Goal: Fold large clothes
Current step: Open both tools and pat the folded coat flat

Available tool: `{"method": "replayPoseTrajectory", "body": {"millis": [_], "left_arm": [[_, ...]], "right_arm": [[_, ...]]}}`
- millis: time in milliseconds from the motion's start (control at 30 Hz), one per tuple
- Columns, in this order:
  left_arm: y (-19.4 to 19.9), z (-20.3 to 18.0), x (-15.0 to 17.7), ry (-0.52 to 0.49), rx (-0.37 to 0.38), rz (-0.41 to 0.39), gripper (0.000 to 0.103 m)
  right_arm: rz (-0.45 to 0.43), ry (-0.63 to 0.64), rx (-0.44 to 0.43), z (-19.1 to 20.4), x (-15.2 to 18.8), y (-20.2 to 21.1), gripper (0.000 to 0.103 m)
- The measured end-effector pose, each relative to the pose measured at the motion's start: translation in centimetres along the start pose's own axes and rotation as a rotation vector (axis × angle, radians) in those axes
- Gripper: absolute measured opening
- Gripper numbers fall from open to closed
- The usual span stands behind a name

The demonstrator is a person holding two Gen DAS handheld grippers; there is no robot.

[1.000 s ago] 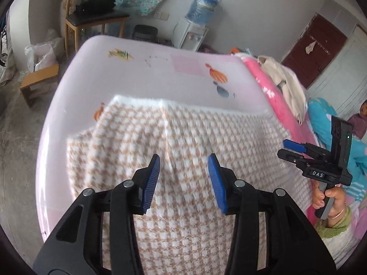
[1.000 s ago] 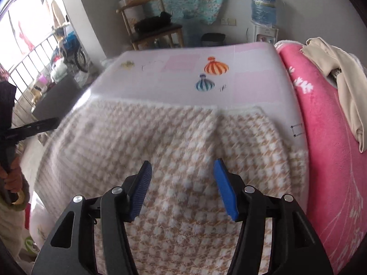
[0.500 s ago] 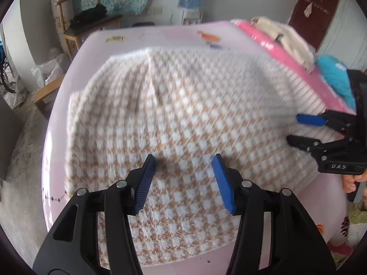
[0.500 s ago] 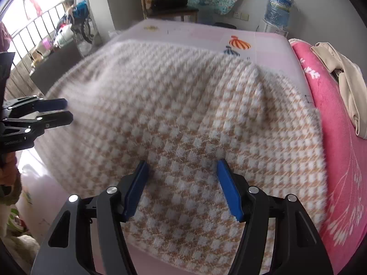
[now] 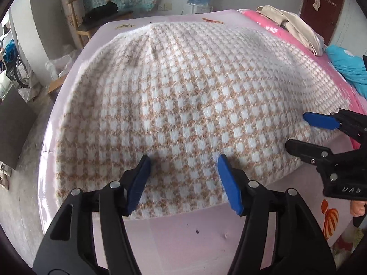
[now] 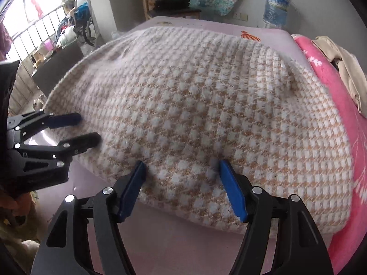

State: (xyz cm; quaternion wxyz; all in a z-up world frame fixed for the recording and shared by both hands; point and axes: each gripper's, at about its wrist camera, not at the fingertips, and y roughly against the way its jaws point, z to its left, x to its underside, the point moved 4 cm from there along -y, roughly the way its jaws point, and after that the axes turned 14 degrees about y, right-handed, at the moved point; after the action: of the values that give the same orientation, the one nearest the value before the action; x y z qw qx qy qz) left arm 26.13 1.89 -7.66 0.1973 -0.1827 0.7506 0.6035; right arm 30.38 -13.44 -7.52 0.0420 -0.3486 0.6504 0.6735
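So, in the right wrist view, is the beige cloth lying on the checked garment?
No, the beige cloth lies on the pink blanket, off to the right of the checked garment.

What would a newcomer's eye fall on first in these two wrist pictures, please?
First the big tan-and-white checked garment, spread over most of the pale pink bed sheet. Next the two black grippers with blue pads at its near edge: the left gripper, its jaws opening with nothing gripped, and the right gripper, jaws apart over the cloth. A bright pink blanket runs along the right side of the bed.
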Motion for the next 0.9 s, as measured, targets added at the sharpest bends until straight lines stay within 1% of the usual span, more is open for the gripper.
{"method": "replayPoseTrajectory", "body": {"millis": [67,100,133,167,200,233,267,300,367,433,467,500,533,567,600,633,667,733,833,900], "left_arm": [[1.7,0.9,-0.1,0.053,0.051,-0.027,0.058],[2.4,1.8,-0.2,0.078,0.051,-0.050,0.059],[2.6,2.9,-0.2,0.102,0.035,-0.066,0.061],[2.3,4.1,0.0,0.129,0.014,-0.061,0.062],[1.5,5.3,0.2,0.163,0.005,-0.037,0.062],[0.9,6.2,0.2,0.193,0.034,-0.028,0.061],[1.1,6.4,0.1,0.197,0.060,-0.062,0.061],[1.0,6.4,0.0,0.198,0.058,-0.053,0.061],[1.8,6.1,-0.5,0.202,0.059,-0.049,0.061],[3.4,6.2,-0.8,0.210,0.083,-0.103,0.062],[3.9,6.4,-0.9,0.213,0.086,-0.124,0.064],[3.8,6.7,-1.0,0.220,0.078,-0.125,0.066],[3.1,7.1,-1.0,0.233,0.057,-0.104,0.067],[2.0,7.5,-0.9,0.249,0.044,-0.070,0.067],[1.4,8.0,-0.7,0.260,0.056,-0.059,0.067],[1.2,8.1,-0.5,0.259,0.061,-0.072,0.067],[1.3,7.9,-0.7,0.254,0.052,-0.069,0.067],[1.9,7.8,-0.8,0.255,0.047,-0.072,0.067],[4.0,7.9,-0.4,0.269,0.056,-0.120,0.067],[5.9,7.7,0.2,0.263,0.055,-0.154,0.067]], "right_arm": [[-0.034,-0.014,0.037,-1.0,0.4,2.0,0.065],[-0.044,-0.013,0.078,-1.5,0.8,2.9,0.065],[-0.047,-0.027,0.127,-2.4,1.6,3.5,0.065],[-0.041,-0.052,0.154,-3.4,2.4,3.7,0.065],[-0.019,-0.091,0.164,-4.5,3.4,3.3,0.065],[0.009,-0.128,0.168,-5.5,4.5,2.4,0.065],[0.035,-0.165,0.141,-6.5,5.5,1.2,0.065],[0.022,-0.197,0.111,-7.1,6.0,0.7,0.065],[0.028,-0.209,0.099,-7.3,5.7,1.7,0.065],[-0.042,-0.216,0.133,-7.7,5.4,4.3,0.065],[-0.070,-0.226,0.154,-8.2,5.6,5.4,0.065],[-0.084,-0.249,0.179,-9.0,6.0,6.2,0.065],[-0.083,-0.282,0.194,-10.0,6.8,6.4,0.065],[-0.071,-0.324,0.182,-11.1,7.7,5.8,0.065],[-0.051,-0.369,0.151,-12.2,8.8,4.8,0.065],[-0.034,-0.410,0.114,-13.2,9.7,3.5,0.065],[-0.053,-0.435,0.098,-13.7,10.2,3.2,0.065],[-0.067,-0.459,0.085,-13.9,9.8,4.3,0.065],[-0.115,-0.480,0.065,-13.4,9.6,6.6,0.065],[-0.139,-0.461,0.057,-12.4,9.5,8.0,0.065]]}}
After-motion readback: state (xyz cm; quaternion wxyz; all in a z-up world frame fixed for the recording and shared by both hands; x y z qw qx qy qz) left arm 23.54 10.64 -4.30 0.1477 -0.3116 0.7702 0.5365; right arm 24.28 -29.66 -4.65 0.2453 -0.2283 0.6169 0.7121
